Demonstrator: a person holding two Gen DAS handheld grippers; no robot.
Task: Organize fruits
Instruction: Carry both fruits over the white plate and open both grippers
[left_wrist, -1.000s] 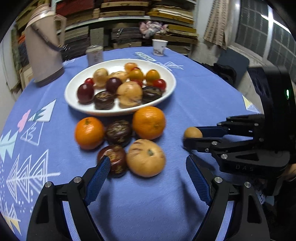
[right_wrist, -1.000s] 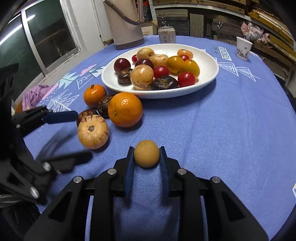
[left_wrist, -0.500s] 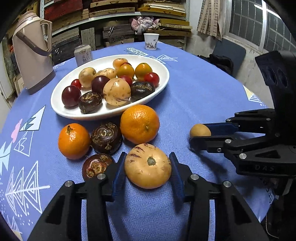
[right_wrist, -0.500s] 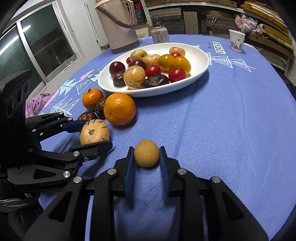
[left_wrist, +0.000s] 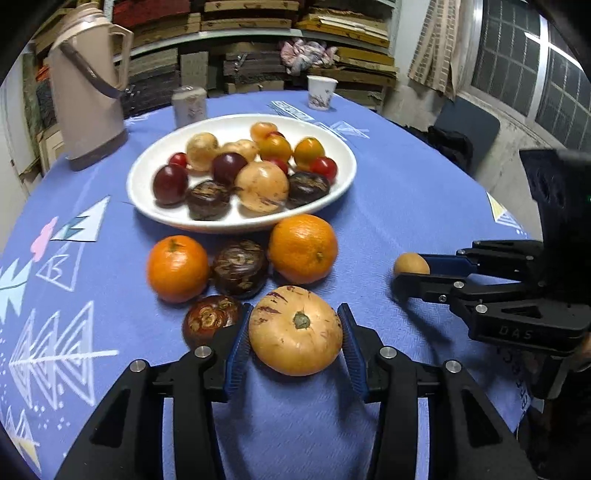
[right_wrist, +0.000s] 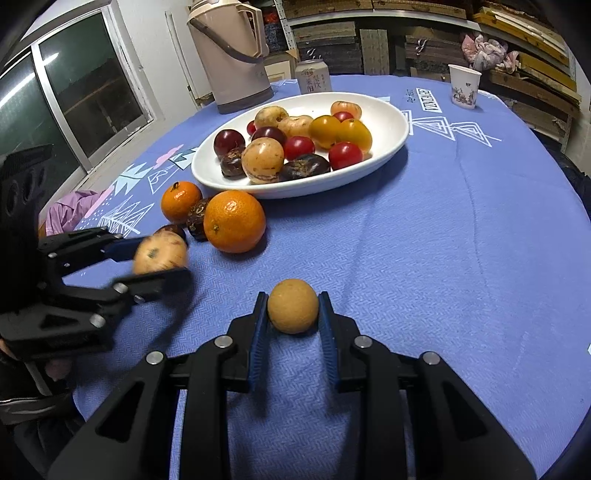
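Left wrist view: my left gripper (left_wrist: 294, 332) sits at bottom centre, its blue pads closed against both sides of a pale streaked melon (left_wrist: 295, 330) resting on the blue cloth (left_wrist: 388, 206). Just left of the melon lies a dark fruit (left_wrist: 210, 319); above it are a second dark fruit (left_wrist: 239, 267) and two oranges (left_wrist: 177, 267), (left_wrist: 303, 248). The white plate (left_wrist: 147, 184), upper centre, carries mixed fruit. At right edge, my right gripper (left_wrist: 410, 275) clamps a small tan fruit (left_wrist: 410, 263). A flask (left_wrist: 86, 92), a can (left_wrist: 189, 106) and a cup (left_wrist: 321, 91) stand along the top. Right wrist view: my right gripper (right_wrist: 293, 314) at bottom centre is pinched narrow on the tan fruit (right_wrist: 293, 305), which rests on the cloth (right_wrist: 461, 240). At left, the left gripper (right_wrist: 155, 258) holds the melon (right_wrist: 159, 254), blurred. The plate (right_wrist: 391, 122) lies upper centre, with the large orange (right_wrist: 234, 220) just below its rim.
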